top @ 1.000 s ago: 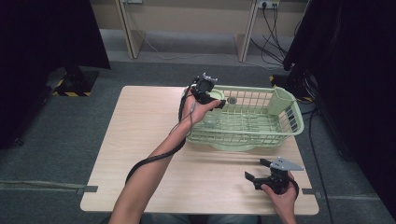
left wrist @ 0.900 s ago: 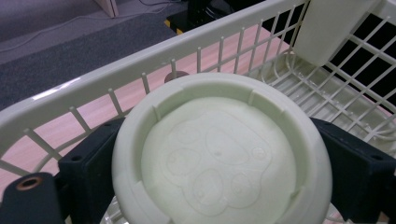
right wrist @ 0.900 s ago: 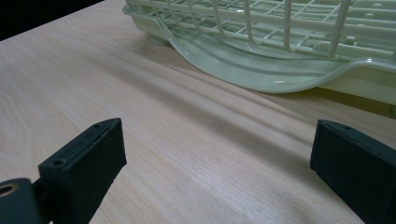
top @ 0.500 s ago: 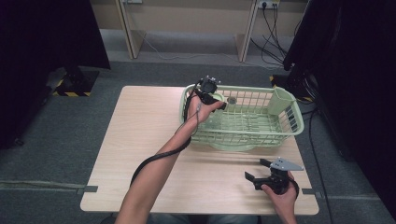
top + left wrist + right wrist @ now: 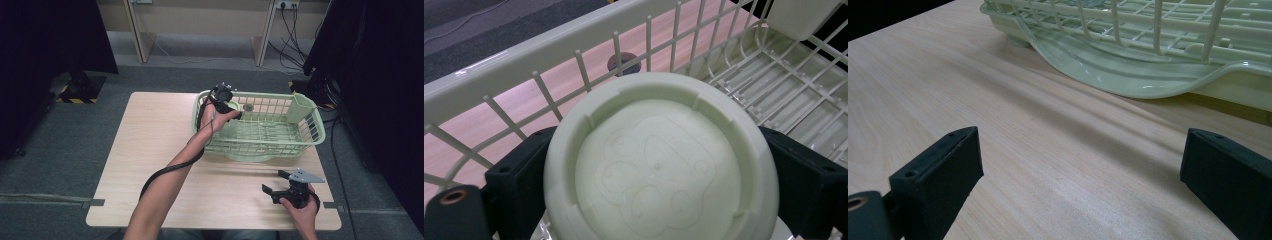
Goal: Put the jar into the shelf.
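A light wooden table stands in the middle of the frame on a grey carpet floor. At the upper left there is a dark curtain or screen, with a black and yellow striped base under it. At the right side there is another dark screen. At the top, pale furniture legs stand before a beige wall, and black cables hang from a socket at the upper right. The light is soft and even
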The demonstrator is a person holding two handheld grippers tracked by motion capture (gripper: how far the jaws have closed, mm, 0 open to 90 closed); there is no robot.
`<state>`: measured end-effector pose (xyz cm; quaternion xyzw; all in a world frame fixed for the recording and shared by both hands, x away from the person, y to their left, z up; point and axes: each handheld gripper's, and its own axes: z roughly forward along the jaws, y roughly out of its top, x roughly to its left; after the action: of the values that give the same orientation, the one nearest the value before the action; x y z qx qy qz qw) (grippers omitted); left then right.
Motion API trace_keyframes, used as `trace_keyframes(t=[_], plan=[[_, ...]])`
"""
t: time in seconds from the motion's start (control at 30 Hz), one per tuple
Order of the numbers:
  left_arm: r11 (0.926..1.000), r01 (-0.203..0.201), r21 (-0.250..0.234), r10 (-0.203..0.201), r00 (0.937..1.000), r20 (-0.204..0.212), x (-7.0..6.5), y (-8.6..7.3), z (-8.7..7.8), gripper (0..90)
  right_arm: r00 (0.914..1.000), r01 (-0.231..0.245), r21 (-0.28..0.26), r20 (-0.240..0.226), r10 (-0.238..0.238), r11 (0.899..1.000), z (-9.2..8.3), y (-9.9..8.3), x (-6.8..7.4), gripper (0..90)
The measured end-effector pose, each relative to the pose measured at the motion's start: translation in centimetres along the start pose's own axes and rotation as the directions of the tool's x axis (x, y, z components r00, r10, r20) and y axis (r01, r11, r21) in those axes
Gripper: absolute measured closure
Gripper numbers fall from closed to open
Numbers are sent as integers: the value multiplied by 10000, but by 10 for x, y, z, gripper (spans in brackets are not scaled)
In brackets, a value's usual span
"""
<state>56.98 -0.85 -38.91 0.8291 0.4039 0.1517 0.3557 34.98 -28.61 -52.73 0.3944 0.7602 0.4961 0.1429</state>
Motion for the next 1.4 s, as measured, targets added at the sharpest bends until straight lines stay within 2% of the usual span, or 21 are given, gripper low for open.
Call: trace_keyframes(t=[0.07,0.2,0.47,1.0,1.4], plan=[[9999,-8,107,8,10000,52,-1,0,1,95,10000,1,0,-3,-1,10000,0,0,0,38],[10000,28,-8,-29,10000,-43,-1,0,-1,53,10000,-4,16,-15,4,10000,0,0,0,38],[9995,-60,-298,60,10000,27,-3,2,-14,34,10000,-3,48,-14,3,10000,0,0,0,38],[9971,-235,-726,243,9997,102,-4,-2,-36,33,10000,-12,59,5,12,10000,1,0,0,37],[9951,-298,-948,312,9994,137,-3,-12,-48,34,10000,-19,62,12,19,10000,1,0,0,37]])
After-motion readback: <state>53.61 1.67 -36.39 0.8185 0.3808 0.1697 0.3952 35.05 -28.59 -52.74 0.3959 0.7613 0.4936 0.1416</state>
